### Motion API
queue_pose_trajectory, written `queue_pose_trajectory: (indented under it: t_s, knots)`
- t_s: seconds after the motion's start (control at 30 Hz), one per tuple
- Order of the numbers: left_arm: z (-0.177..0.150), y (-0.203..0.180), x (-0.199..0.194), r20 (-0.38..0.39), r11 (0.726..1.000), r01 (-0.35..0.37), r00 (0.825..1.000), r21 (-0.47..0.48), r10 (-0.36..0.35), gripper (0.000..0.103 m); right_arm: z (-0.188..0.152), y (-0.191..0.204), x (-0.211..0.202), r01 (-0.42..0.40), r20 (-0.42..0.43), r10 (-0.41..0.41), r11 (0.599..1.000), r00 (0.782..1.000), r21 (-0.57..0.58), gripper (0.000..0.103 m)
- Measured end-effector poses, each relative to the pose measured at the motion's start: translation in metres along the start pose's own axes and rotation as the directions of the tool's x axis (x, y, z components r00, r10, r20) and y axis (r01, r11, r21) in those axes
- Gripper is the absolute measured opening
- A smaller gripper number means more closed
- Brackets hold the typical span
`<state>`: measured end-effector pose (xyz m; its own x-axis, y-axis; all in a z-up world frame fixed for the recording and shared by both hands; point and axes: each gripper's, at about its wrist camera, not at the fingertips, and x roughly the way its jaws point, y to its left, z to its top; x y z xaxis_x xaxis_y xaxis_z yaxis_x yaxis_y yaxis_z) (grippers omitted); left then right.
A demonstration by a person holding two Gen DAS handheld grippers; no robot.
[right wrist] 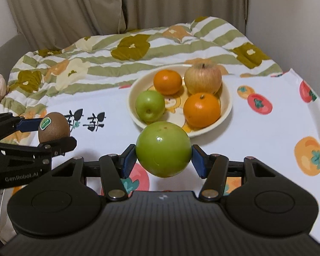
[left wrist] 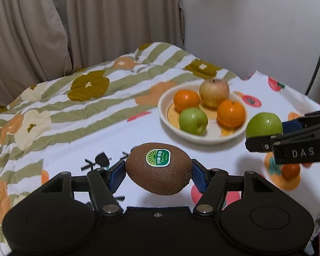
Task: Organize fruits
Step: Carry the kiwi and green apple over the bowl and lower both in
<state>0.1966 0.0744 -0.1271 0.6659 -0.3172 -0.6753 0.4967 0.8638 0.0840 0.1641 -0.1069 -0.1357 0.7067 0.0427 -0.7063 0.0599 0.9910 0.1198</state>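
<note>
My left gripper is shut on a brown kiwi with a green sticker, held above the cloth; the kiwi also shows in the right wrist view. My right gripper is shut on a green apple, just in front of the bowl; the apple also shows in the left wrist view. A cream bowl holds two oranges, a smaller green apple and a yellowish apple.
The table has a white cloth printed with persimmons. A flowered striped quilt lies behind it, with beige curtains beyond. A white wall stands at the right.
</note>
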Motion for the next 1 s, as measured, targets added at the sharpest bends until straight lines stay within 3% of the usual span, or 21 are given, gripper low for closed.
queue_pose_trajectory:
  t_s: [0.37, 0.67, 1.0]
  knots:
    - [0.053, -0.031, 0.013, 0.031, 0.999, -0.043, 0.999, -0.014, 0.043, 0.069, 0.029, -0.042, -0.005, -0.054, 0.012, 0.054, 0.998, 0.998, -0.038, 0.071]
    - [0.083, -0.055, 0.053, 0.006, 0.997, -0.068, 0.998, -0.037, 0.068, 0.069, 0.053, -0.082, 0.017, -0.100, -0.007, 0.100, 0.993, 0.995, -0.060, 0.071]
    - [0.102, -0.062, 0.106, -0.043, 0.992, -0.104, 0.994, -0.066, 0.101, 0.069, 0.070, -0.101, 0.049, -0.153, -0.041, 0.150, 0.984, 0.988, -0.095, 0.071]
